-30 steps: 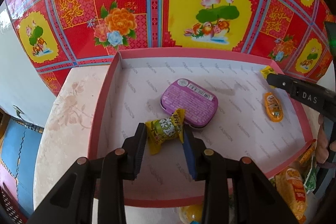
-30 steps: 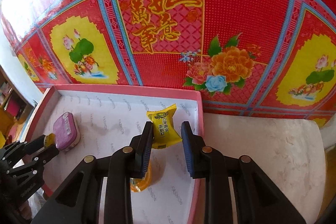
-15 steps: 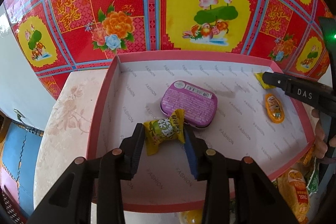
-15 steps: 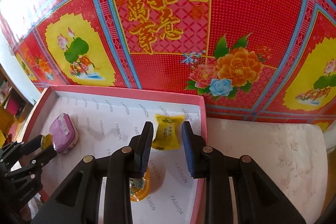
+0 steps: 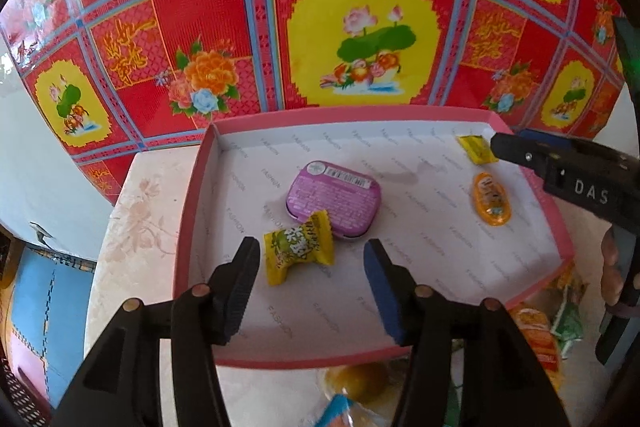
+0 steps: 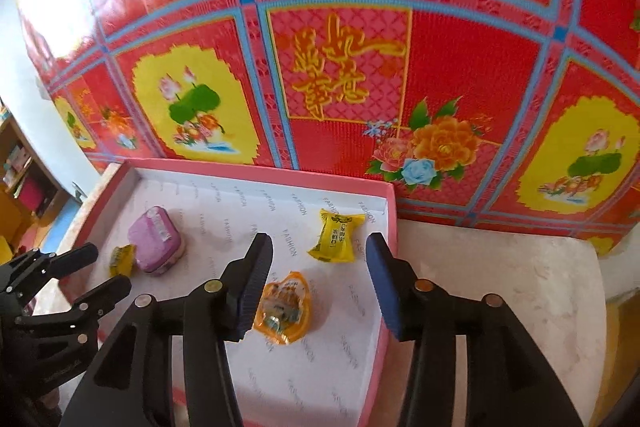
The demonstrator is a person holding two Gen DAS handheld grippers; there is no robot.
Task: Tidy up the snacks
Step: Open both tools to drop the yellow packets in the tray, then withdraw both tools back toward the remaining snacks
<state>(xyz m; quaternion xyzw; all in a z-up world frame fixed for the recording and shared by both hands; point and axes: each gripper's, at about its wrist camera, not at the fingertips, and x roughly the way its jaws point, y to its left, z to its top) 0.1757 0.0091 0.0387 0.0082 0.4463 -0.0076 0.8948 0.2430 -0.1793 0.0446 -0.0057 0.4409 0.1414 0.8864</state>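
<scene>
Both pairs of fingers stand apart and grip nothing, and each set of jaws has just been opening. Taking the pink tray (image 5: 188, 211) as landmark and going left to right, the left gripper (image 5: 310, 267) hangs over the tray's near left part, and the green-and-yellow candy (image 5: 298, 247) lies on the tray floor between its fingers, clear of both pads, its upper end against the purple tin (image 5: 334, 199) at the tray's middle. Right of the tin lies the orange jelly cup (image 5: 491, 199), and beyond it, near the tray's far right corner, the yellow candy (image 5: 476, 149). The right gripper (image 6: 316, 275) hangs over that right end; the yellow candy rests flat beyond its fingertips, touching neither, and the jelly cup sits just beside its left finger (image 6: 250, 283).

Only the left wrist view shows the loose snack packets (image 5: 536, 331) on the table outside the tray's near right edge, the barcode label on the tin, and part of a hand (image 5: 612, 267) on the right gripper's handle. Only the right wrist view shows the bare marbled tabletop (image 6: 500, 267) right of the tray and a shelf (image 6: 20, 179) at far left.

Inside the tray there are four things: one tin, one jelly cup, two wrapped candies. Two grippers are in sight.
</scene>
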